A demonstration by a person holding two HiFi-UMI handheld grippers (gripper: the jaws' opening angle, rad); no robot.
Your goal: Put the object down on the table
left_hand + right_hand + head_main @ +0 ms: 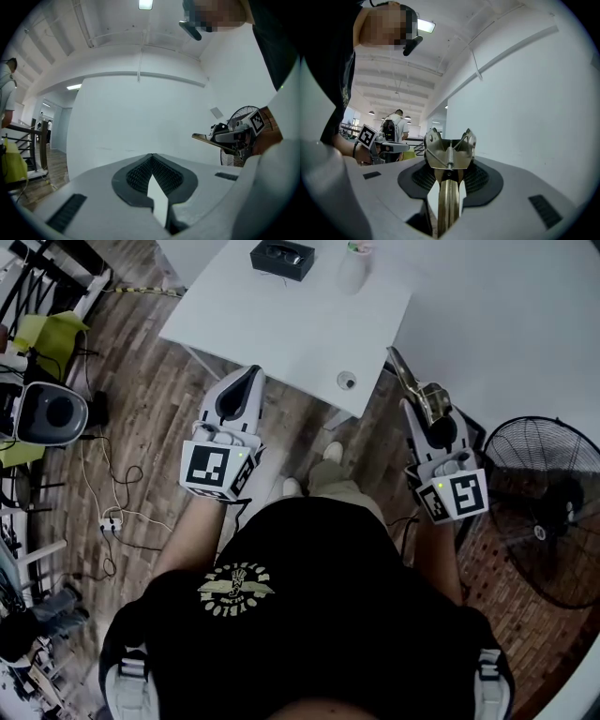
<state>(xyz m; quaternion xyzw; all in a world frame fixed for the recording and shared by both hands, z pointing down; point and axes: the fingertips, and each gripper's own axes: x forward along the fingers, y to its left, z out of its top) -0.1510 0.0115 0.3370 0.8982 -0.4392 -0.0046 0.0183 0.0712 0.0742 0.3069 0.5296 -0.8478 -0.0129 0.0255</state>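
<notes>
**Item:** brass-coloured spring tool [449, 154], held in R gripper [449, 176]. The jaws are narrow and clamped on the tool's two handle legs, with the sprung head sticking out past the tips. Gripping by the legs looks deliberate: the head is free, so the tool could be laid flat w/o the pads fouling the surface.

**Position:** head view shows the tool [419, 388] in the air, just off the near-right edge of the white surface [281, 329]. It is over wood floor, not over the top.

**Judgement:** put-down not yet done. Needs a carry inward over the surface, then lower, then release.

**L gripper** [242, 381]: at the near-left edge, jaws together at the tips, nothing between. Appears idle, well apart from R side.

**On surface:**
- Dark box [282, 259] at the far side.
- Small round item [346, 381] by the near corner, prob. the closest obstruction to a landing spot.

**Nearby:** floor fan [551, 512] to the right of R gripper, no contact.
</notes>
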